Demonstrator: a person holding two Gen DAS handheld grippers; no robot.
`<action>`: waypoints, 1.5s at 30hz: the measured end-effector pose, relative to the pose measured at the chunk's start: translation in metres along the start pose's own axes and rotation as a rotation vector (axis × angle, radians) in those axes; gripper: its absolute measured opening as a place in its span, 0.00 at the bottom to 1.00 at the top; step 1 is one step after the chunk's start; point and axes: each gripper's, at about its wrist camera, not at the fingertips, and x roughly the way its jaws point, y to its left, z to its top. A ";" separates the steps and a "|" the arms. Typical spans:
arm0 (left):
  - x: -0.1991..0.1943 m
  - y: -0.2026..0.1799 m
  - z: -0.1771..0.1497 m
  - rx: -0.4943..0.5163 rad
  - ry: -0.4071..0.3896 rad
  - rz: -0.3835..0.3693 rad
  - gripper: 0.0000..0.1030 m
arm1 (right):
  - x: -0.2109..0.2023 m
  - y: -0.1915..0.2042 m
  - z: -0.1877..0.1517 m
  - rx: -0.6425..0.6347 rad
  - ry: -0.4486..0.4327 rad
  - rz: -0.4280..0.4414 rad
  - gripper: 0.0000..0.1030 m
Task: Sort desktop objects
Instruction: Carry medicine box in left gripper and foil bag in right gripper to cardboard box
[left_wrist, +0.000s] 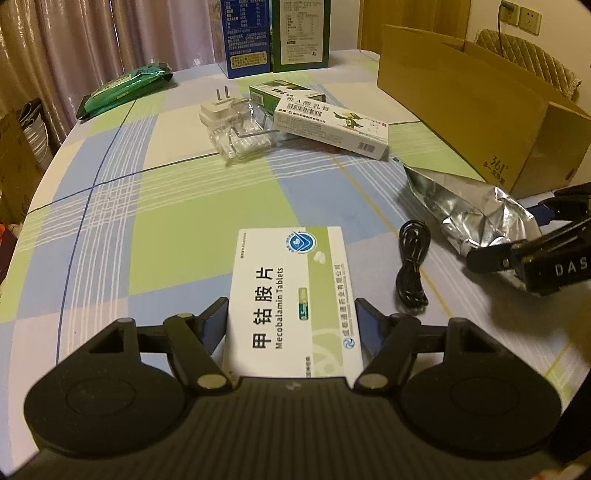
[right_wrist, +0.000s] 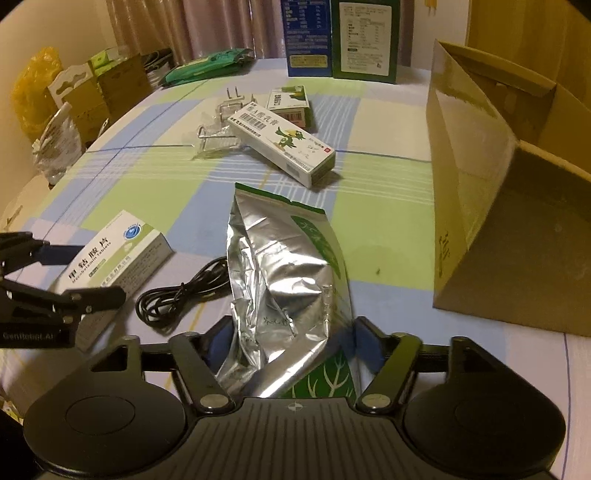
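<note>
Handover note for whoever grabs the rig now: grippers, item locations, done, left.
Left gripper: fingers either side of the Mecobalamin tablet box; grip unconfirmed.
Right gripper: fingers either side of the foil pouch; grip unconfirmed.
Both items lie on the table.
Black cable between them; ointment box, plug, clear case further back.
Cardboard box on the right.
Done: nothing visibly sorted.
Left: all items.

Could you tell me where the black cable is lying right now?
The black cable lies coiled on the tablecloth between the tablets box and the foil pouch.
</note>
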 end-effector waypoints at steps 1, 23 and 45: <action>0.002 0.000 0.000 0.004 0.001 0.001 0.66 | 0.002 0.001 0.000 -0.006 0.002 -0.001 0.68; 0.010 -0.003 0.004 0.002 0.026 -0.013 0.65 | 0.014 0.009 0.004 -0.064 0.007 -0.042 0.55; -0.007 -0.013 0.032 -0.062 -0.023 -0.002 0.65 | -0.017 0.006 0.013 -0.021 -0.129 -0.029 0.45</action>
